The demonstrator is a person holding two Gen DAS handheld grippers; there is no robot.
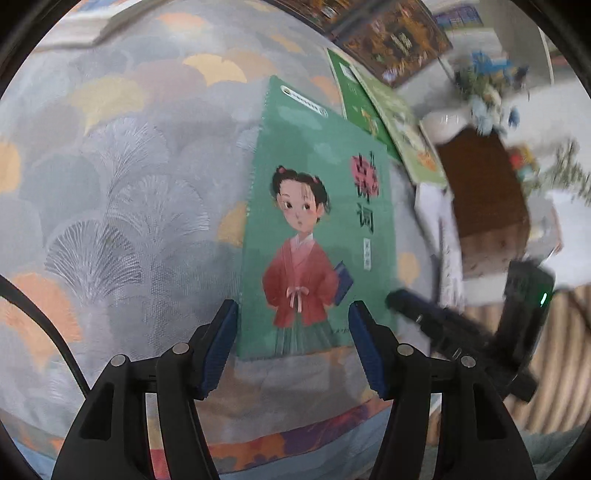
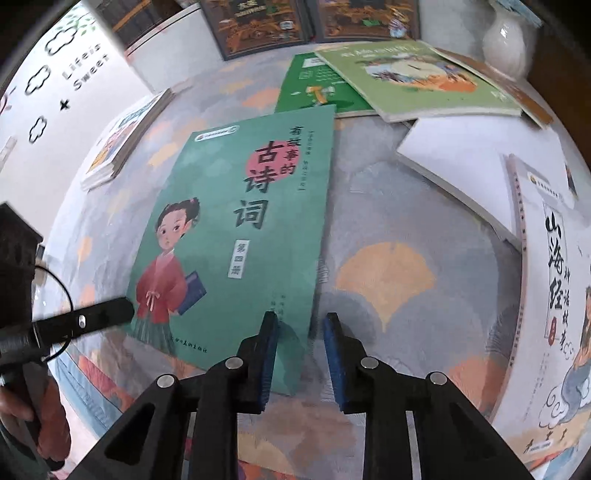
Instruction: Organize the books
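Note:
A teal book with a girl in a red robe (image 1: 314, 229) lies flat on the patterned cloth (image 1: 129, 184). My left gripper (image 1: 291, 332) is open, its blue pads either side of the book's near end, just above it. The same book shows in the right wrist view (image 2: 236, 236). My right gripper (image 2: 301, 343) is open over the book's near right corner, its left pad above the cover and its right pad past the edge. The left gripper's finger (image 2: 85, 321) reaches the book's near left corner.
Two green books (image 2: 369, 85) overlap at the back, with dark-covered books (image 2: 314, 22) beyond. A white book (image 2: 476, 170) and a white illustrated book (image 2: 550, 302) lie to the right. A small stack (image 2: 122, 140) lies at the left. A white vase (image 2: 506, 37) stands at the back right.

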